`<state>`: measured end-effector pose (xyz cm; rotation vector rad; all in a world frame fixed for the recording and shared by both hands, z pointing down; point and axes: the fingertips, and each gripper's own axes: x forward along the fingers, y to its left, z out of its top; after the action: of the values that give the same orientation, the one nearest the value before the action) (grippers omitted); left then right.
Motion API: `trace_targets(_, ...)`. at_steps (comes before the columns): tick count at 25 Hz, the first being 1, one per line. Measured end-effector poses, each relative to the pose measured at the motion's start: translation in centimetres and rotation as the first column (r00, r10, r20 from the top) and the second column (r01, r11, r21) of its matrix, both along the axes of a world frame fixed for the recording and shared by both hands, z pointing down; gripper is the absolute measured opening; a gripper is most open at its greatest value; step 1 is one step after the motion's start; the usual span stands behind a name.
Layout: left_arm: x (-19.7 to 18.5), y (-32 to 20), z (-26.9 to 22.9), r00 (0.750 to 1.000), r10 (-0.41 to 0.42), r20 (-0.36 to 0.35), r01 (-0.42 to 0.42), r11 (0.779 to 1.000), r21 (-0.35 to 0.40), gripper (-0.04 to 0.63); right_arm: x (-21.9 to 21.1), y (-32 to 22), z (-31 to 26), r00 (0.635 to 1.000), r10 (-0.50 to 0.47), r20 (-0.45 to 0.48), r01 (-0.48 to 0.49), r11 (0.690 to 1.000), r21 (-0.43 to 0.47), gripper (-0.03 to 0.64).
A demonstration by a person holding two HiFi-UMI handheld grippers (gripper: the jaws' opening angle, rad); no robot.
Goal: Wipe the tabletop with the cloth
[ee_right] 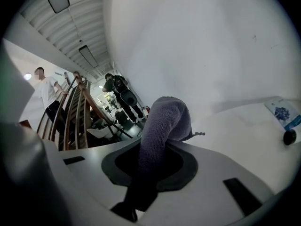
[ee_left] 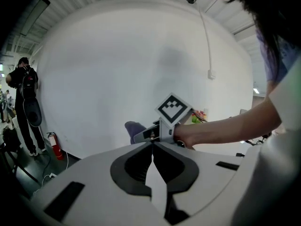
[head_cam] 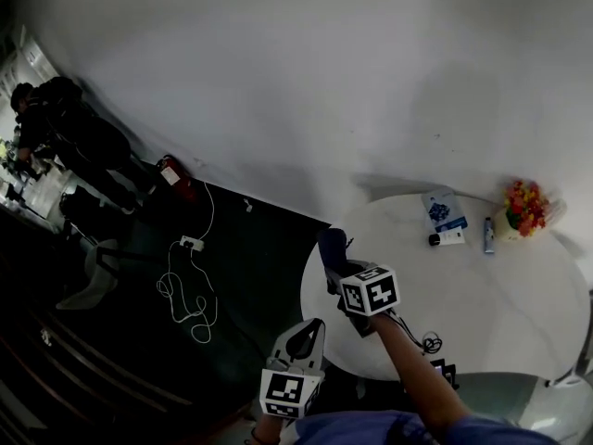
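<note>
A purple-grey cloth (head_cam: 331, 245) hangs folded over the left edge of the round white table (head_cam: 519, 295). My right gripper (head_cam: 337, 265) is shut on the cloth, just above that edge. In the right gripper view the cloth (ee_right: 167, 119) rises from between the jaws of the right gripper (ee_right: 161, 149), with the tabletop (ee_right: 244, 135) beyond it. My left gripper (head_cam: 309, 334) hovers off the table, lower left of the right one. In its own view the left gripper (ee_left: 151, 146) is shut with nothing held, and the cloth (ee_left: 134, 127) shows ahead.
At the table's far side lie a blue-and-white packet (head_cam: 444, 209), a small black-and-white item (head_cam: 447, 238), a small bottle (head_cam: 488, 235) and a bunch of flowers (head_cam: 524, 207). A white cable and power strip (head_cam: 191, 244) lie on the dark floor. A person (head_cam: 69, 137) stands at far left.
</note>
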<state>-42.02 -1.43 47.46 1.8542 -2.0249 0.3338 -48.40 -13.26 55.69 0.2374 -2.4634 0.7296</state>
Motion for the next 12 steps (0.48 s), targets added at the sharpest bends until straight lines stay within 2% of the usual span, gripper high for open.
trace_targets(3,-1.2,0.2,0.5,1.000,0.026,-0.008,-0.026,1.000,0.004,0.017,-2.9,0.1,3.2,0.999,0.000,-0.052,-0.001,1.000,-0.016,0.075)
trace_targets(6,-1.9,0.5,1.2,0.998,0.058,-0.017,-0.058,0.998,-0.001,0.018,-3.8,0.1,5.6,0.993,-0.017,-0.118,0.017,1.000,0.001,0.075)
trace_targets(9,-2.3,0.7,1.5,0.996,0.086,-0.023,-0.086,0.996,0.001,0.017,-2.5,-0.6,6.6,0.981,-0.007,-0.195,0.016,0.999,0.046,0.075)
trace_targets(12,-2.4,0.4,1.7,0.992,0.124,-0.027,-0.124,0.992,0.010,0.017,-0.1,-1.5,7.2,0.972,0.035,-0.230,-0.024,0.998,0.052,0.075)
